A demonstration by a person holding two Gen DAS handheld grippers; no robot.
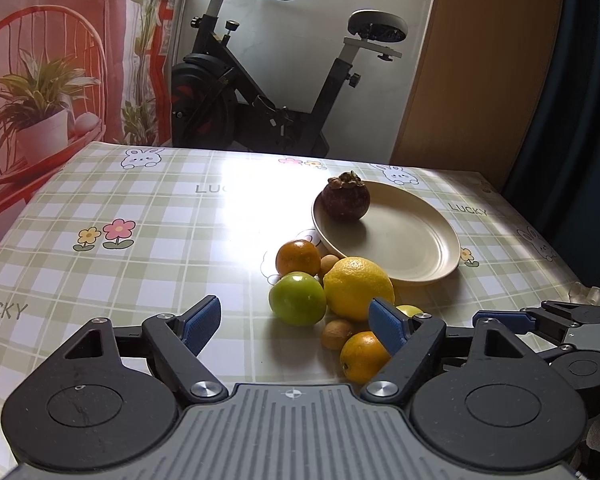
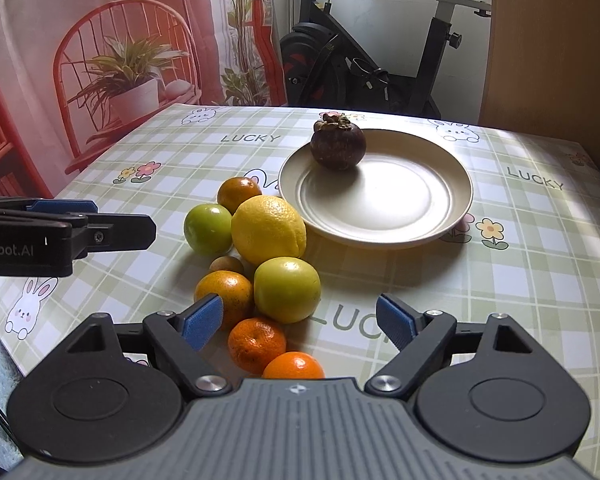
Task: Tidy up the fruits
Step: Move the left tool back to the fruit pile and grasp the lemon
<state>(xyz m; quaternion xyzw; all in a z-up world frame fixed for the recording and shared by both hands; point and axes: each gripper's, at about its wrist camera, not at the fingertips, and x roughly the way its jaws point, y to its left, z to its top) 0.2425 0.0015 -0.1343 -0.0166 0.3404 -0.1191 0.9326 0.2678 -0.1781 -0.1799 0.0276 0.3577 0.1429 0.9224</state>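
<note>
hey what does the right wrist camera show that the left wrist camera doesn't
Only the right wrist view shows two tangerines nearest its claw, one behind the other, and the near green fruit in full. Only the left wrist view shows a small brown longan between the far orange and the lemon. Both share the mangosteen on the cream plate, the lemon and the checked tablecloth.

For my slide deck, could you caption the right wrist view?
Open right gripper hovers over loose citrus and green fruit beside a cream plate holding one mangosteen.
</note>
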